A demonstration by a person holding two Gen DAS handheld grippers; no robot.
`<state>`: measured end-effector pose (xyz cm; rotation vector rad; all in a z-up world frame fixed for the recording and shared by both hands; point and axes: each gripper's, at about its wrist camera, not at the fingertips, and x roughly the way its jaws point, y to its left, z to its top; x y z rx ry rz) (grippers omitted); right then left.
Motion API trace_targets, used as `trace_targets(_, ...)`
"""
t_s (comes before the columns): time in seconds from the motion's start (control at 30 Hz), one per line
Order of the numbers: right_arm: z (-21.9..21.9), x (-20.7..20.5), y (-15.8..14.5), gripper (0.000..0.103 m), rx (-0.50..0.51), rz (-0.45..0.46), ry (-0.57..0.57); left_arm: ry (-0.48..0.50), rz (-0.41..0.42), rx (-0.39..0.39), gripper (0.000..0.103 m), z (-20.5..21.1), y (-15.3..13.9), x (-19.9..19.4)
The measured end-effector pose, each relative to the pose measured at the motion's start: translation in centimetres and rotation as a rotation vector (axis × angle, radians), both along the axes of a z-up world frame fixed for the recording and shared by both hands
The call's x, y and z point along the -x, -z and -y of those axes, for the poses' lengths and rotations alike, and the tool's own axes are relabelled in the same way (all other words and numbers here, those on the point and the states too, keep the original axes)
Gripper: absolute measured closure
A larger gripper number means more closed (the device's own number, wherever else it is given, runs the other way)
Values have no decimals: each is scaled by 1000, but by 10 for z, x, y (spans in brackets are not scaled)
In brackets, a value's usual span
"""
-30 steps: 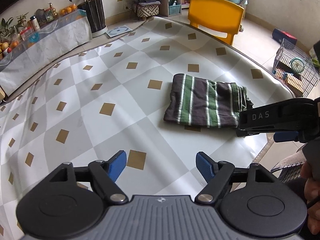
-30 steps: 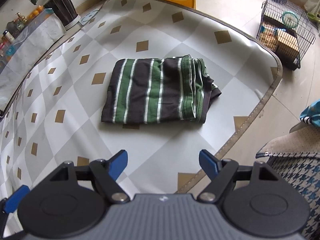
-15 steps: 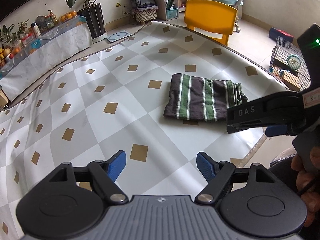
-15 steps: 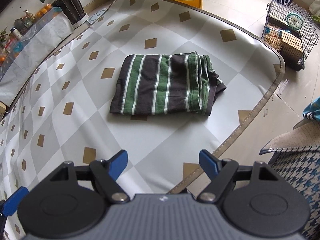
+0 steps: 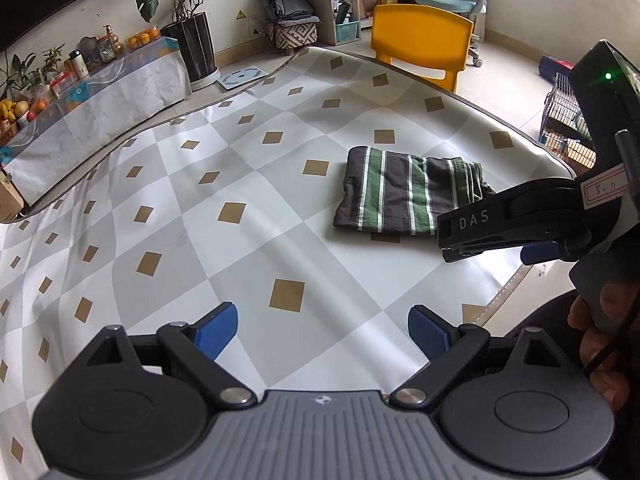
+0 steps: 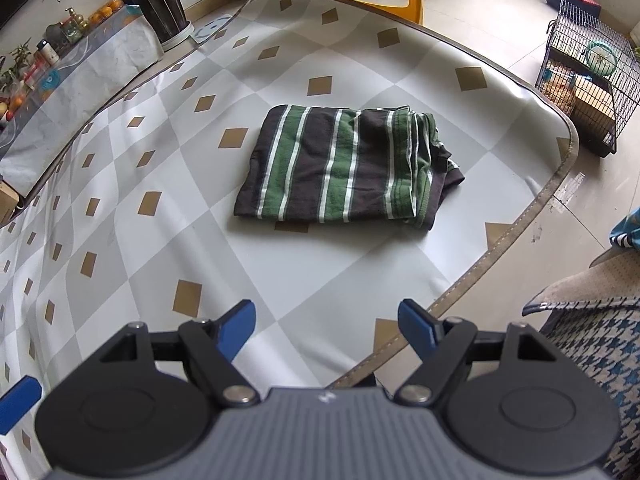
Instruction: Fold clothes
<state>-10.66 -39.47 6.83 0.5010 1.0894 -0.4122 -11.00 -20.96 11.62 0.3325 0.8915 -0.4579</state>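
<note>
Though rumpled, soft striped rectangular garment (image 6: 344, 168)

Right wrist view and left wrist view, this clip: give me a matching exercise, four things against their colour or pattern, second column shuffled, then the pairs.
Things:
1. folded garment
2. chair
3. mat
4. fingertips of the right gripper

Colour or pattern:
A. yellow
B. blue
C. dark and green stripes with thin white lines
D. grey and white checks with tan diamonds

Pairs: 1-C, 2-A, 3-D, 4-B
</note>
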Motion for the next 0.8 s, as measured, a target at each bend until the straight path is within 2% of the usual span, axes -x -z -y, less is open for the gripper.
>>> trace_targets(0.8, -18, 1, -1, 26, 26, 6, -69, -32, -18, 6, 8, -22, 0, 16)
